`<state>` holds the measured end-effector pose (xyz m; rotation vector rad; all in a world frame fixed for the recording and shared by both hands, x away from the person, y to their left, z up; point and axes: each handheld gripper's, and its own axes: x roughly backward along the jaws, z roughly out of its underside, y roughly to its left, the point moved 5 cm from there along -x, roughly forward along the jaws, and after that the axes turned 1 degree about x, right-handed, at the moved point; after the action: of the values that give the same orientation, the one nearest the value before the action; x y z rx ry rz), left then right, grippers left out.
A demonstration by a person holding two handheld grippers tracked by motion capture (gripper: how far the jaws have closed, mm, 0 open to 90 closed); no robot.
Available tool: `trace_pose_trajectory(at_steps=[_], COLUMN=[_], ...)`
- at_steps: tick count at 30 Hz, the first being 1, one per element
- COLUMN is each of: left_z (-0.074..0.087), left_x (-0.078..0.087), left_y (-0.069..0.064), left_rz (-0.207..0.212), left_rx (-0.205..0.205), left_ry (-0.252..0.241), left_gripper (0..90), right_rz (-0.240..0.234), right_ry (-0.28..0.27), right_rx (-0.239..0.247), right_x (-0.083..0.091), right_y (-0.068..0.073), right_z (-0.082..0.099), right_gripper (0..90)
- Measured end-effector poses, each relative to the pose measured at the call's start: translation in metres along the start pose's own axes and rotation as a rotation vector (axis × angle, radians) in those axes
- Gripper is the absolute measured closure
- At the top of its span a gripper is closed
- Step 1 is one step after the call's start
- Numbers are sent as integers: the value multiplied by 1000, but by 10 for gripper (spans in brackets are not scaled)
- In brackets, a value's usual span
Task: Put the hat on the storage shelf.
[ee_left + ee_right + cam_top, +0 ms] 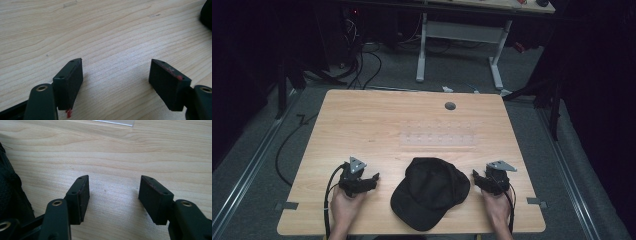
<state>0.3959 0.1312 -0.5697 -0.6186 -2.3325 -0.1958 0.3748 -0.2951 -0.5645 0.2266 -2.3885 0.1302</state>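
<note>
Cap: black baseball cap, lying on the near middle of the desk, brim toward the near edge, crown toward the far side; between the two grippers, touched by neither.
Desk: light wood grain, small round grey grommet near the far edge.
Clear strip: pale, see-through rectangle flat on the desk beyond the cap; possibly a plastic sheet with faint dots, too dim to say.
Left gripper: resting low on the desk left of the cap, held in the left hand; fingers spread wide, bare wood between them, nothing pinched; red flecks on the pads.
Right gripper: low on the desk just right of the cap, held in the right hand; fingers spread apart, only wood between them.
Cap edge in the gripper views: dark fabric at the far right of the left gripper view, at the left border of the right gripper view.
Floor: grey carpet, black cables trailing.
</note>
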Motion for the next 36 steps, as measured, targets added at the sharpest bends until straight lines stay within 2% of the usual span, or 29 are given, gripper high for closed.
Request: trace_pose_trajectory(at_steps=[7, 16, 26, 36], left_z=[0, 0, 0, 0], left_x=[0, 0, 0, 0], left_y=[0, 0, 1, 0], left_rz=[0, 0, -8, -9], left_rx=[0, 0, 5, 6], left_ry=[0, 0, -4, -5], left_gripper=[277, 277, 295, 295], right_rz=[-27, -49, -75, -119], right_ry=[-16, -34, -55, -91], right_rx=[-30, -43, -34, -25], right_x=[2, 10, 22, 39], right_y=[1, -2, -3, 2], right_z=[0, 0, 1, -3], right_gripper=[438, 446, 444, 438])
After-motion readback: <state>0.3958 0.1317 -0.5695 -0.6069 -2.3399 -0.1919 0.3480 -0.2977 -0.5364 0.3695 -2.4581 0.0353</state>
